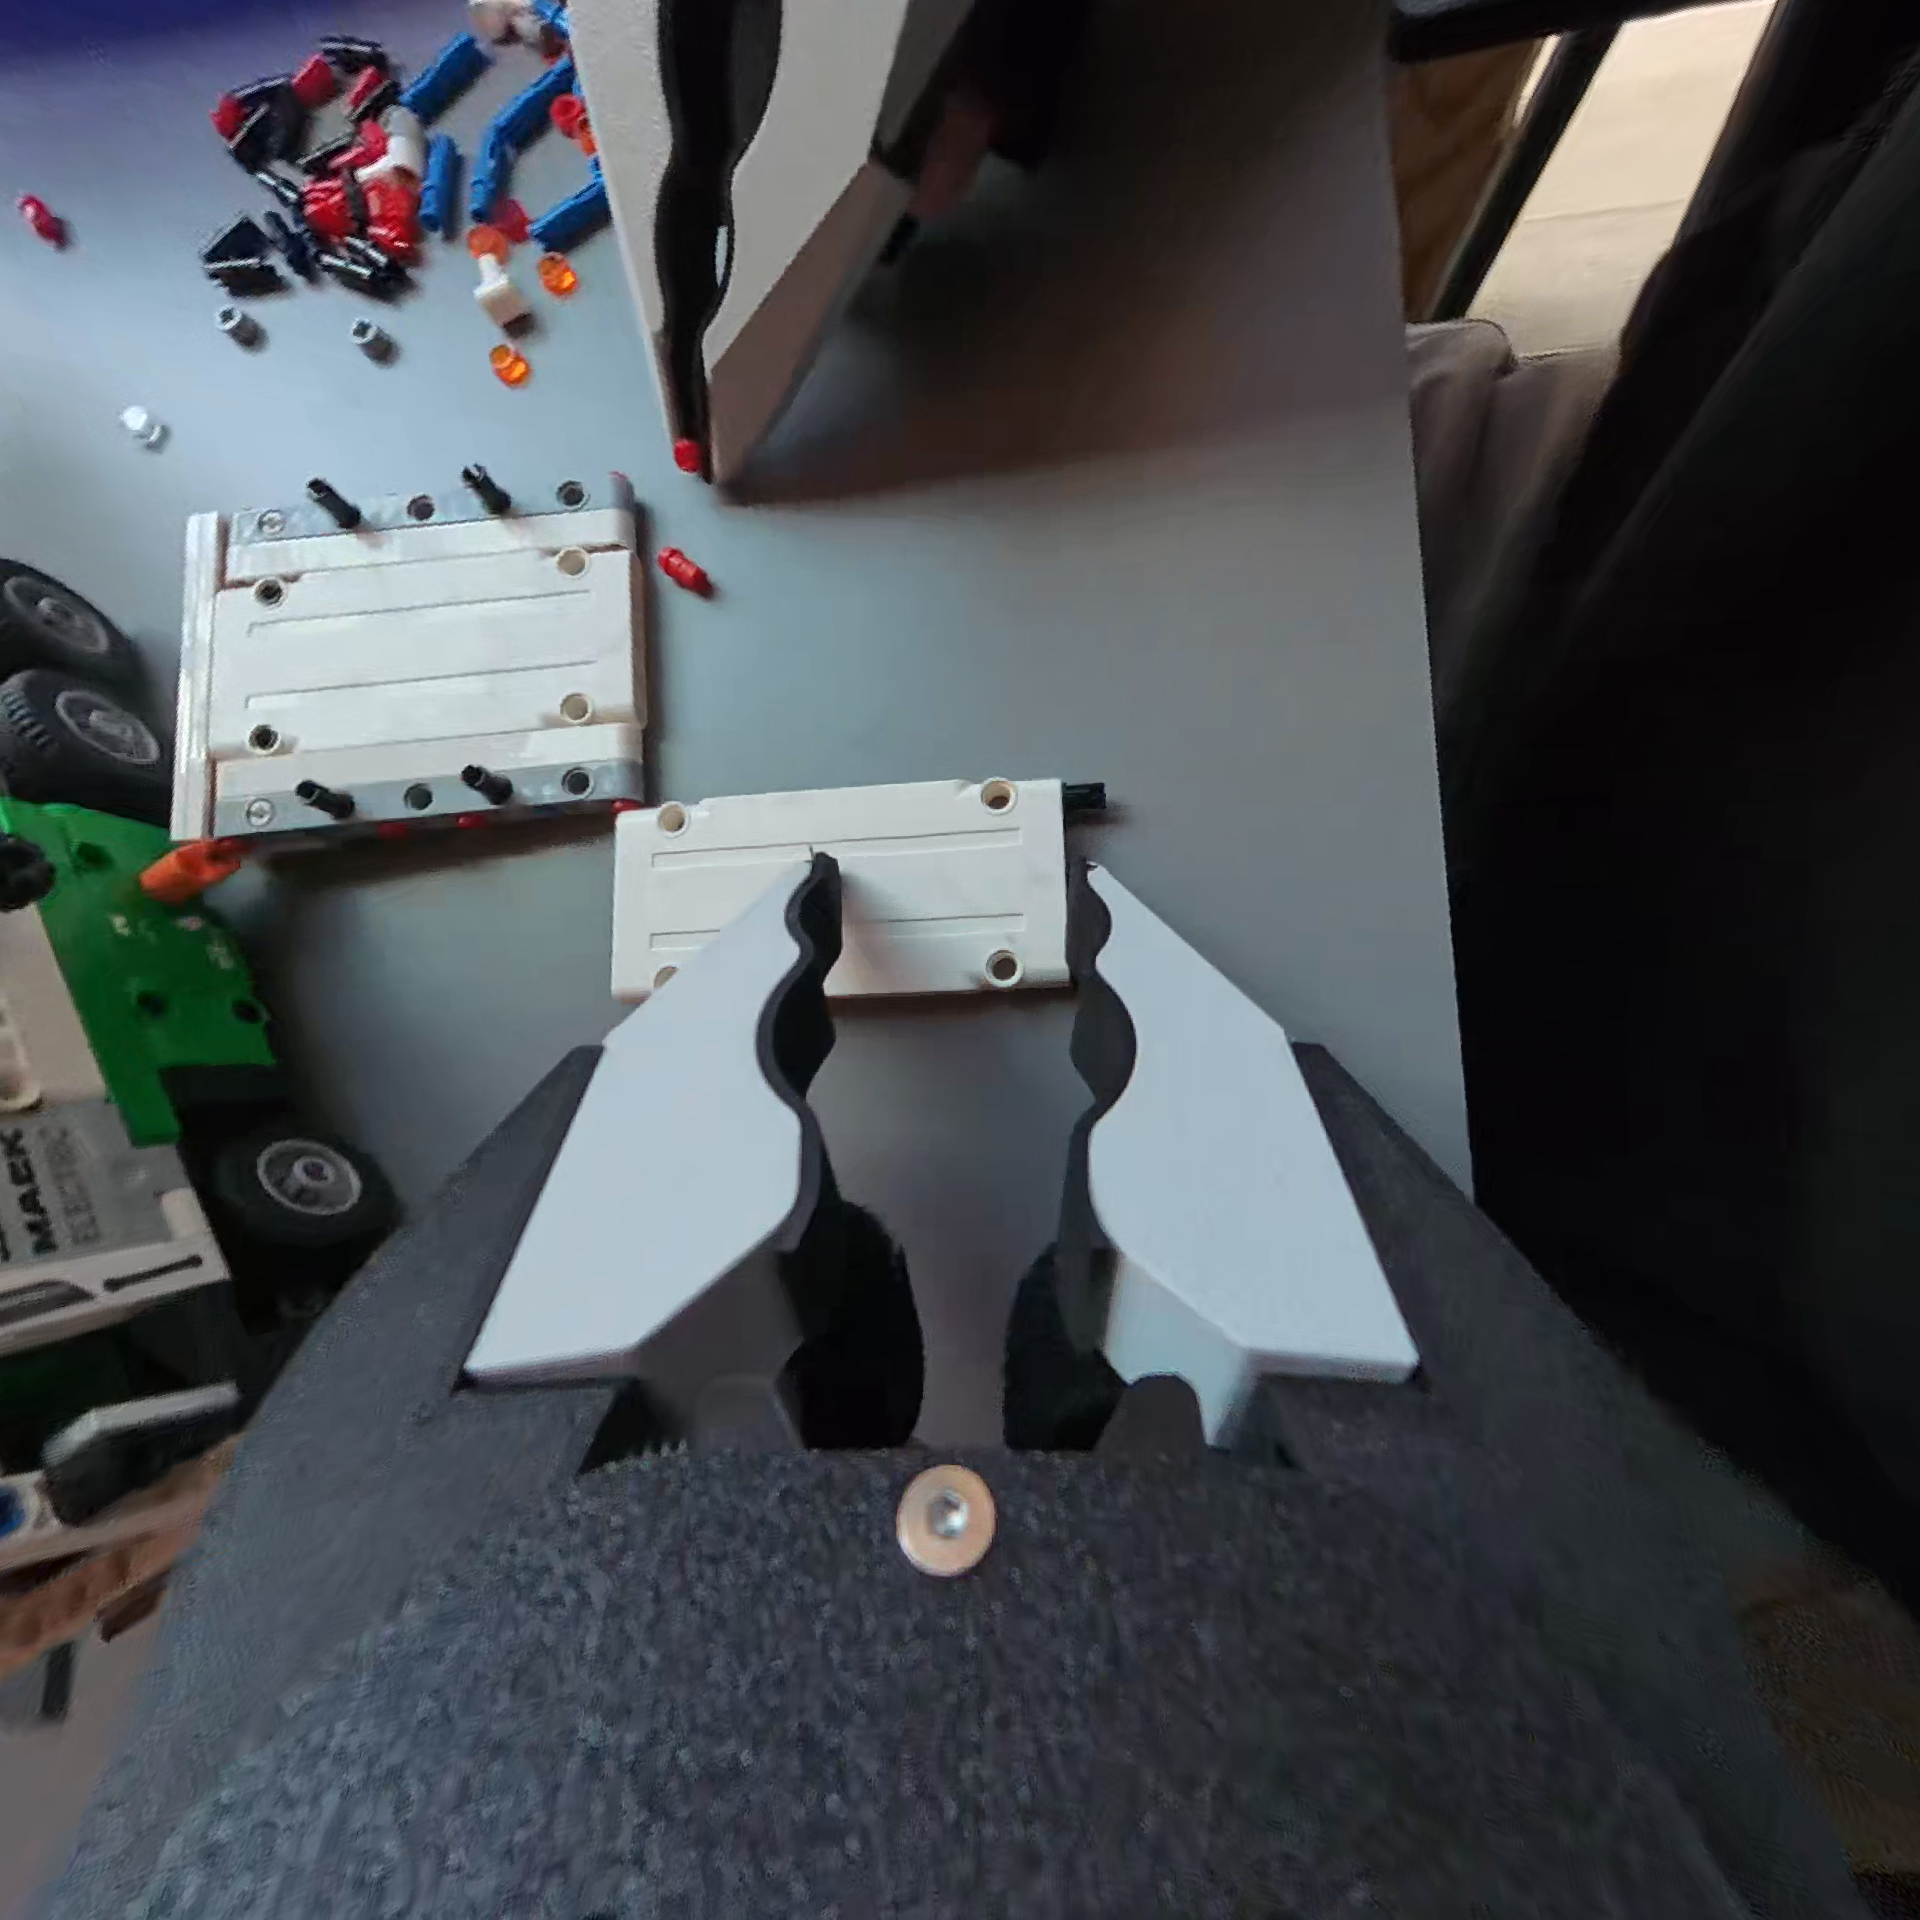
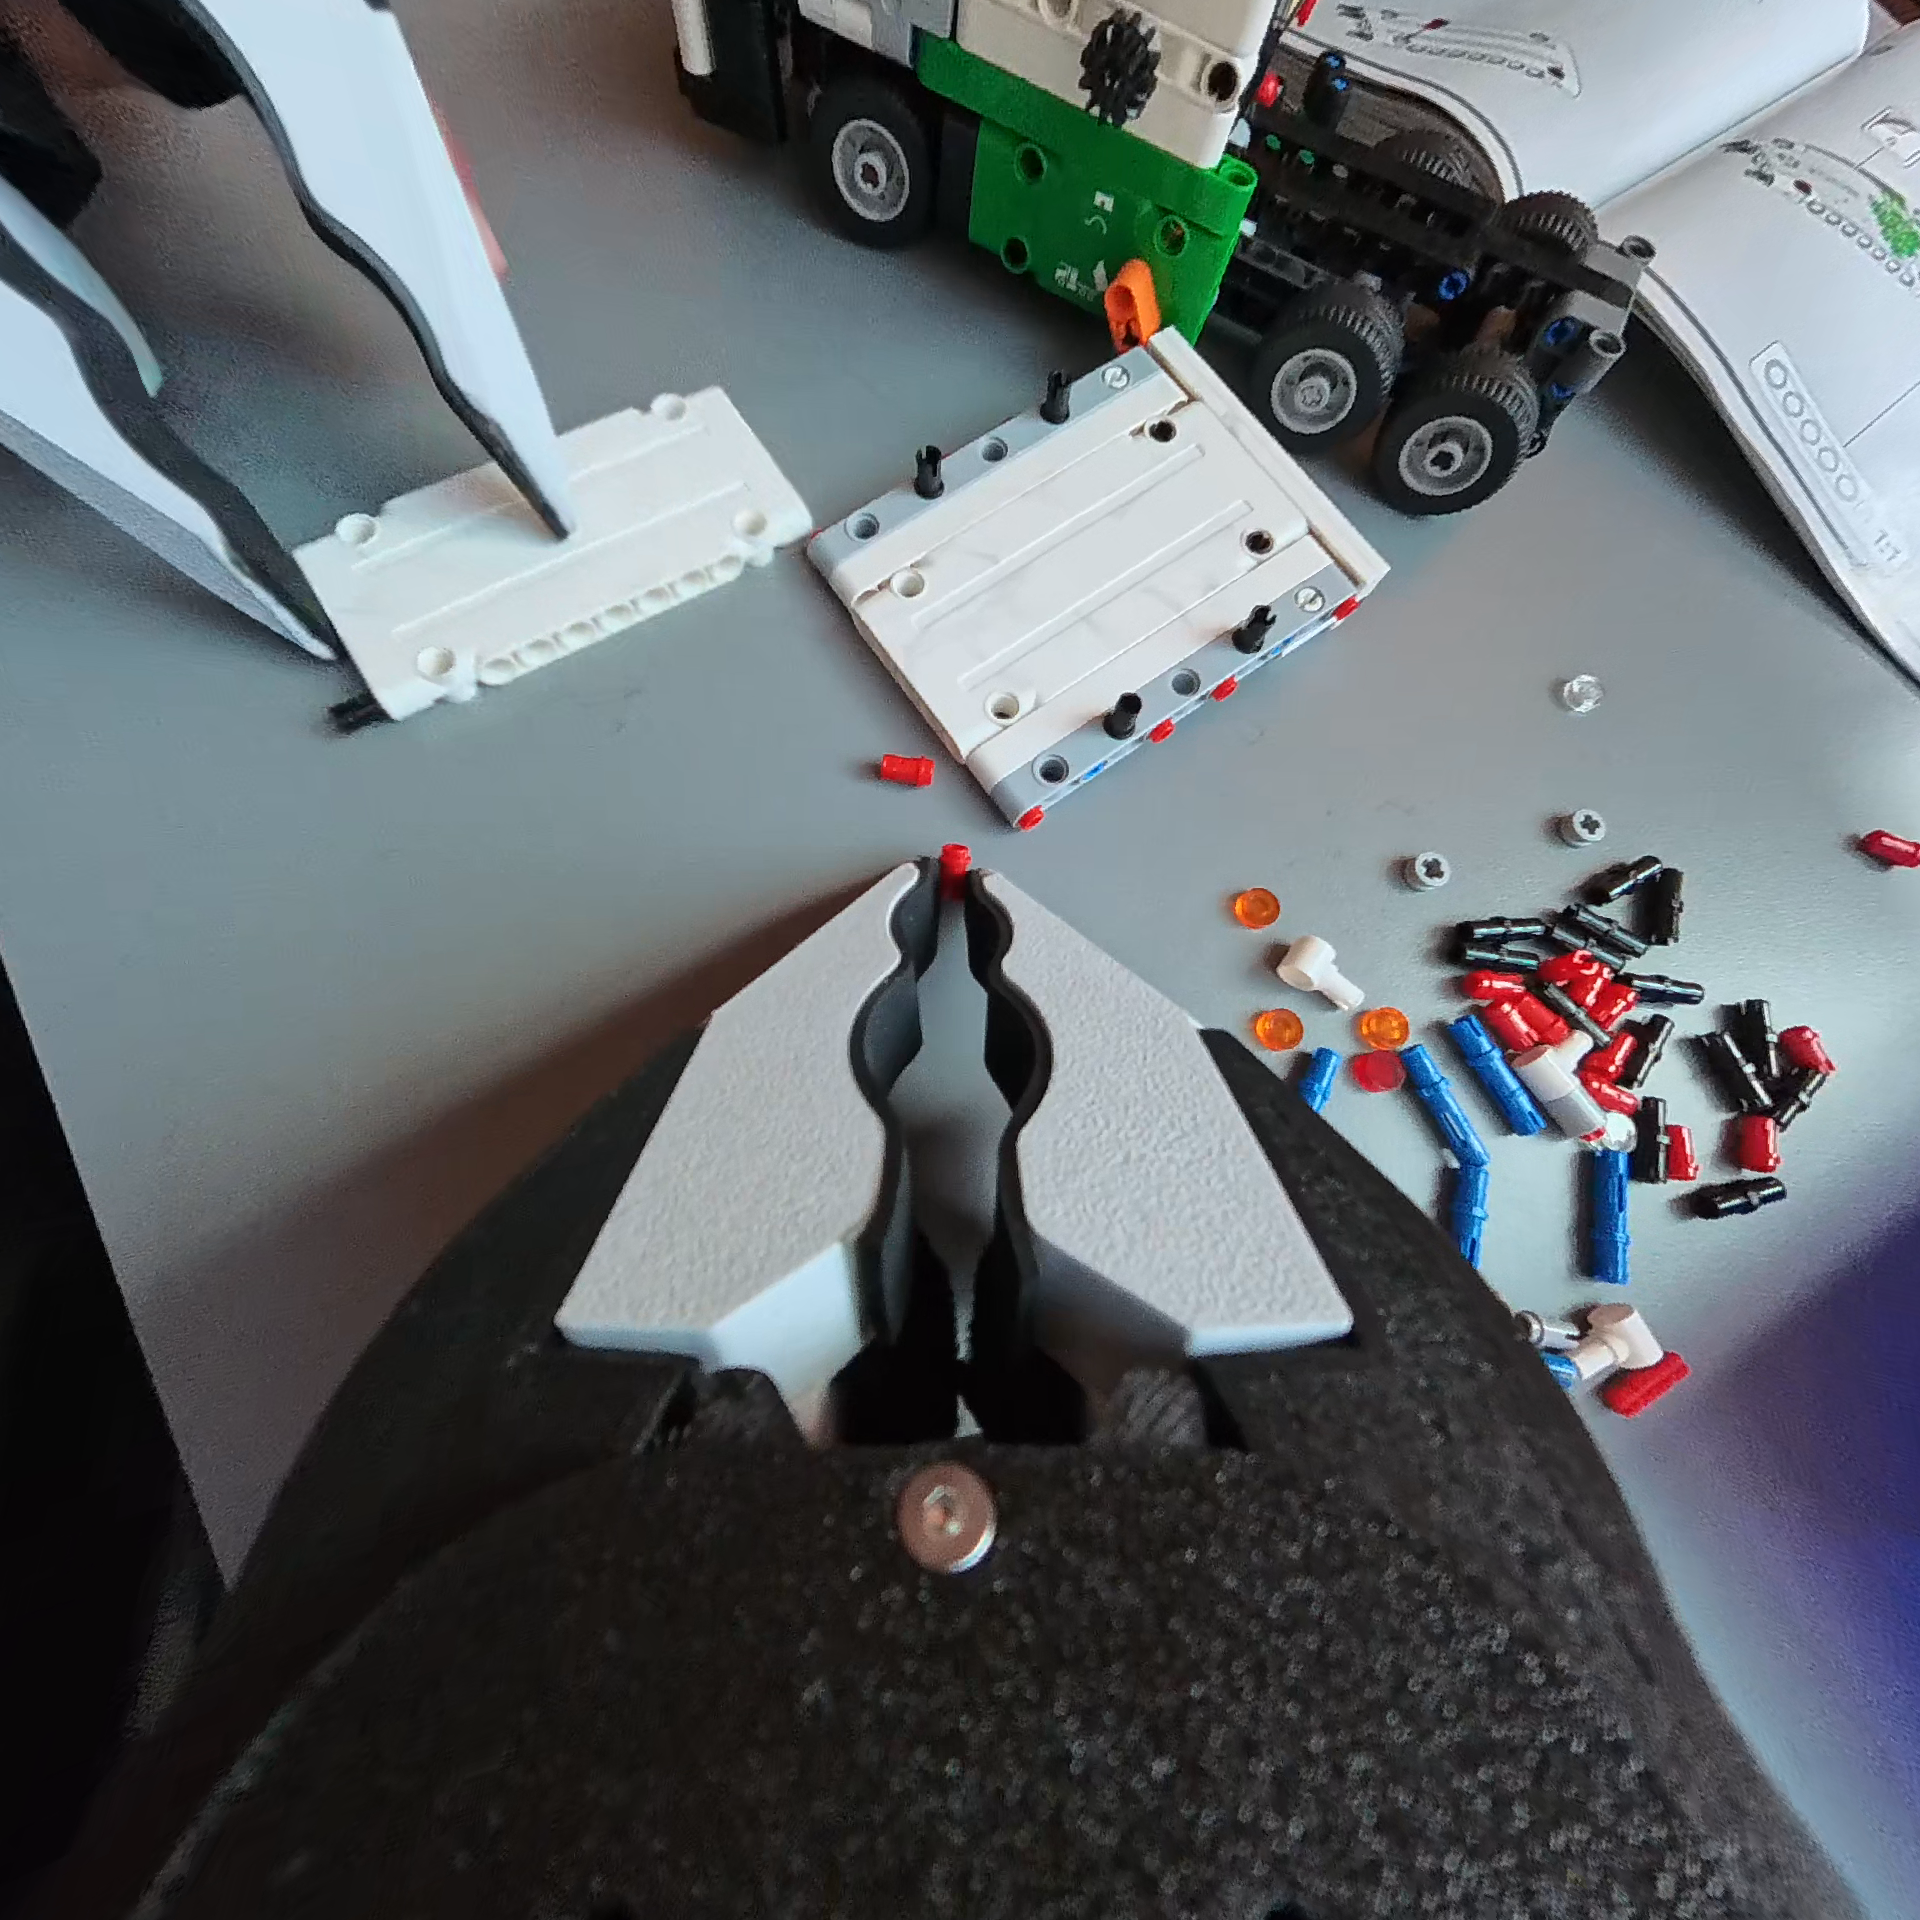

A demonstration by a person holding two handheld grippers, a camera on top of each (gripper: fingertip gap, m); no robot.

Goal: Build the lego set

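The right hand-held gripper [image 2: 954,883] was closed on a small red pin [image 2: 953,869], both pads pressing its sides, the pin's long axis running along the fingers toward 12 o'clock with its flanged end poking past the tips. From that pin, the large white panel assembly [image 2: 1091,582] lay near, at about 1 o'clock on the grey counter [image 2: 520,935], its long edges slanting from 7 to 1 o'clock; the grey beam along its nearer edge carried upright black pins and red pin ends. A second loose red pin [image 2: 902,769] lay on its side just off that assembly's corner, at about 11 o'clock from the gripped pin.

The left hand-held gripper [image 1: 951,883] stood open over a narrower white panel [image 1: 925,894] lying flat on the counter, long axis 9 to 3 o'clock in its own view. One fingertip [image 1: 821,883] rested on the panel's top face, the other just off the short end at 3 o'clock, so nothing was clamped. A black pin [image 1: 1086,802] stuck out of that end.

The right hand-held gripper was the nearer one to the large assembly. A heap of loose pins [image 2: 1621,1039] lay at 3 o'clock, the toy truck [image 2: 1091,177] at 12.
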